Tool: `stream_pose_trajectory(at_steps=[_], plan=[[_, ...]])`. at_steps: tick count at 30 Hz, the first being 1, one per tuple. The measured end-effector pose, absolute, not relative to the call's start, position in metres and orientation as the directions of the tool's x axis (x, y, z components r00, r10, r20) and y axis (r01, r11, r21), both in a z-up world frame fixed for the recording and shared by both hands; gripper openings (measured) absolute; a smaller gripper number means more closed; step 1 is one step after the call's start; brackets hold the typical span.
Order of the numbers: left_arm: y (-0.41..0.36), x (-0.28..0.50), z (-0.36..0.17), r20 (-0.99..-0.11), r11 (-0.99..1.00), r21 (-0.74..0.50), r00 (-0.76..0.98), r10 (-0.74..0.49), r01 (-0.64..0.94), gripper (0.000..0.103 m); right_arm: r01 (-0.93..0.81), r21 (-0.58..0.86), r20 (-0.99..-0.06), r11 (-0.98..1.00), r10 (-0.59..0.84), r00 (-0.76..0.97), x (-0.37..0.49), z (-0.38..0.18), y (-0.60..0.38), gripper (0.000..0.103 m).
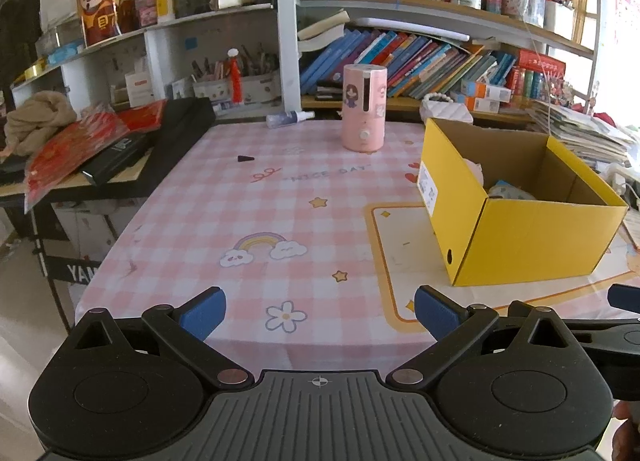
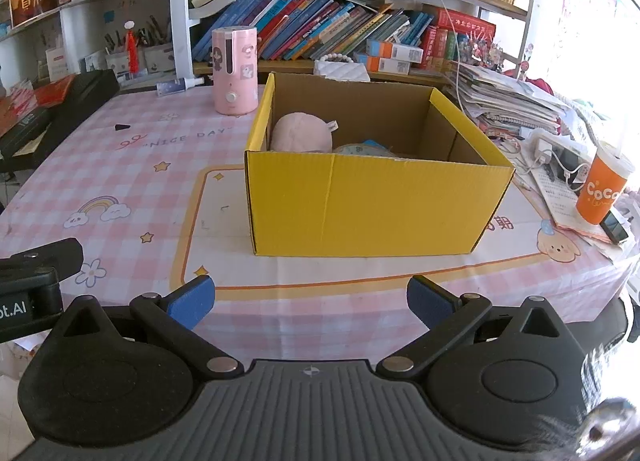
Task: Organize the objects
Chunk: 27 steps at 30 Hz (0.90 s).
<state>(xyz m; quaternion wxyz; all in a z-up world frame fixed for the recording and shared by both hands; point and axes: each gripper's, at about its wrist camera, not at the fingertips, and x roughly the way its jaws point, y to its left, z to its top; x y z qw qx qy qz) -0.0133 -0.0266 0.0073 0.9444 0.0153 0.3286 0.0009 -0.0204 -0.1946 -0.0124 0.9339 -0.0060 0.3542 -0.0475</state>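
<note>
A yellow cardboard box (image 2: 368, 205) stands open on the pink checked tablecloth (image 2: 132, 165); it also shows in the left wrist view (image 1: 532, 239). Inside lie a pink plush item (image 2: 302, 132) and a pale blue patterned item (image 2: 362, 149). A pink cylindrical humidifier (image 1: 363, 107) stands at the back of the table, also in the right wrist view (image 2: 234, 71). A small spray bottle (image 1: 290, 118) lies behind it. My left gripper (image 1: 320, 311) is open and empty at the table's near edge. My right gripper (image 2: 310, 301) is open and empty in front of the box.
A small black piece (image 1: 245, 159) lies on the cloth. A black case with red packets (image 1: 120, 141) sits at the left. Bookshelves (image 1: 420, 61) run behind. An orange cup (image 2: 604, 187), cables and paper stacks (image 2: 516, 101) crowd the right side.
</note>
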Motion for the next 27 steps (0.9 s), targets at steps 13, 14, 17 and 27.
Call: stream_pose_trajectory(at_steps=[13,14,17,27], plan=[[-0.0268,-0.0137,0.0045,-0.639,0.999,0.030,0.769,0.029,-0.013,0.102,0.080,-0.047,-0.664,0.996,-0.091,0.742,-0.0208,-0.0127,-0.1936,0.103],[-0.0273,-0.0140,0.0045,-0.639,0.999,0.032,0.768,0.032,-0.014,0.102,0.081,-0.046,-0.664,0.996,-0.091,0.742,-0.0212,-0.0128,-0.1940,0.103],[-0.0285,-0.0152,0.0047,-0.640,0.999,0.039,0.768,0.040,-0.019,0.103,0.080,-0.045,-0.665,0.996,-0.090,0.742,-0.0214,-0.0128,-0.1946,0.103],[-0.0304,-0.0173,0.0048,-0.643,0.999,0.042,0.765,0.046,-0.025,0.103,0.086,-0.046,-0.663,0.995,-0.095,0.742,-0.0252,-0.0146,-0.1979,0.103]])
